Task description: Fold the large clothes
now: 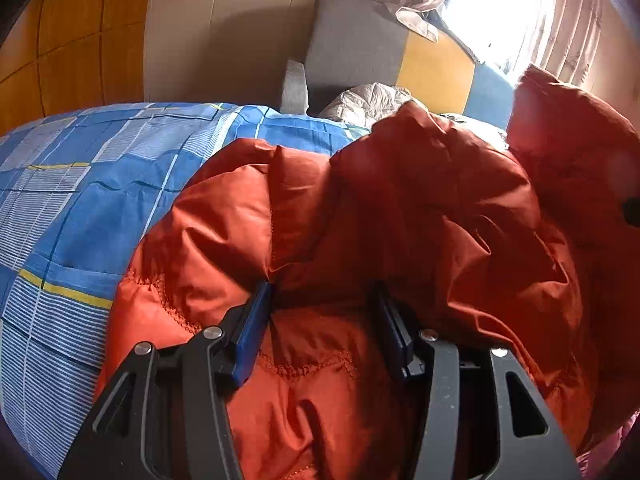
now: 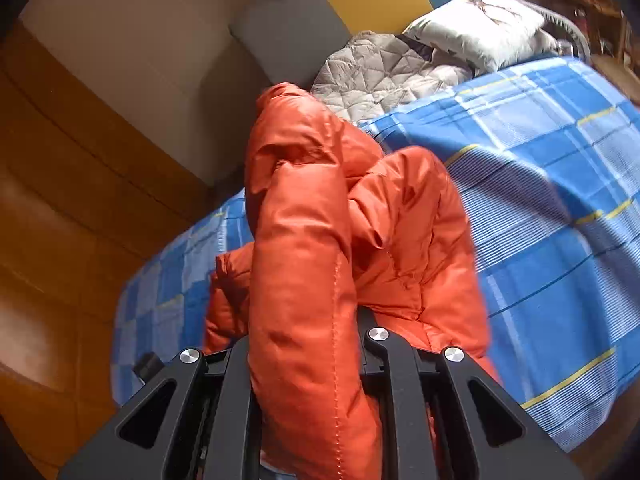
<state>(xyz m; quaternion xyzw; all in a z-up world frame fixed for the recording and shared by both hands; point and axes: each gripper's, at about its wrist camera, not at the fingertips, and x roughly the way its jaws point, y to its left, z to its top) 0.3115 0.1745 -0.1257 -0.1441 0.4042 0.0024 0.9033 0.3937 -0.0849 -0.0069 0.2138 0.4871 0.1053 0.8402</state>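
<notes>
An orange puffer jacket [image 1: 400, 208] lies bunched on a bed with a blue checked sheet [image 1: 80, 208]. My left gripper [image 1: 320, 300] has its blue-padded fingers [image 1: 256, 320] spread apart, pressed into a fold of the jacket, with loose fabric between them. In the right wrist view a thick roll of the same jacket [image 2: 304, 280] runs between the fingers of my right gripper [image 2: 304, 344], which is shut on it and holds it lifted over the blue sheet [image 2: 560, 240]. The right fingertips are hidden by the fabric.
A grey quilted garment [image 2: 380, 68] and a white pillow [image 2: 480, 24] lie at the head of the bed. A grey, yellow and blue headboard [image 1: 360, 48] stands behind. A wooden wardrobe [image 2: 60, 220] flanks the bed. A bright curtained window [image 1: 520, 8] is at the right.
</notes>
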